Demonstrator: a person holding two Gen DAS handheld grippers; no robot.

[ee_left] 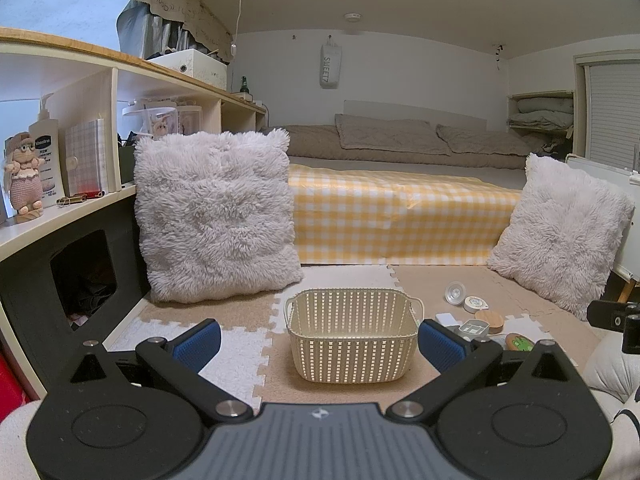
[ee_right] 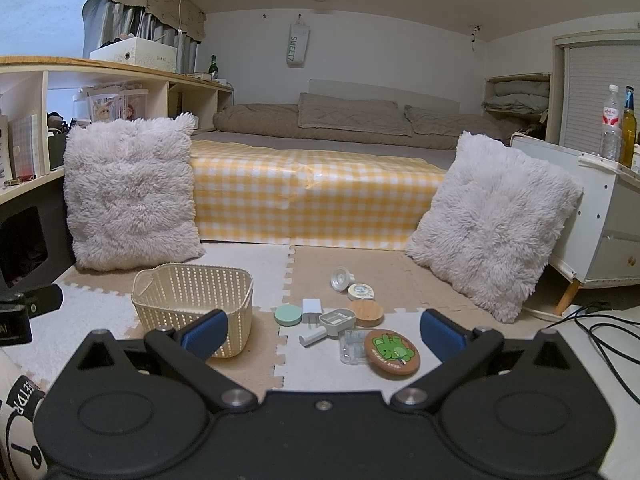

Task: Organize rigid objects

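Observation:
An empty cream plastic basket (ee_left: 352, 336) stands on the foam floor mat; it also shows in the right wrist view (ee_right: 192, 304). To its right lies a cluster of small objects: a green dinosaur coaster (ee_right: 392, 354), a clear plastic case (ee_right: 354, 346), a wooden lid (ee_right: 366, 312), a mint round lid (ee_right: 288, 315), a white charger plug (ee_right: 311, 310), a grey holder (ee_right: 338, 318), a small tin (ee_right: 361, 291) and a round white cap (ee_right: 341, 278). My left gripper (ee_left: 320, 344) is open in front of the basket. My right gripper (ee_right: 324, 334) is open before the cluster. Both are empty.
Two fluffy white cushions (ee_right: 128, 192) (ee_right: 492, 220) lean at the left shelf and right cabinet. A bed with yellow checked cover (ee_right: 316, 196) runs behind. Black cables (ee_right: 600, 332) lie at right. A shelf unit (ee_left: 60, 160) holds a lotion bottle and doll.

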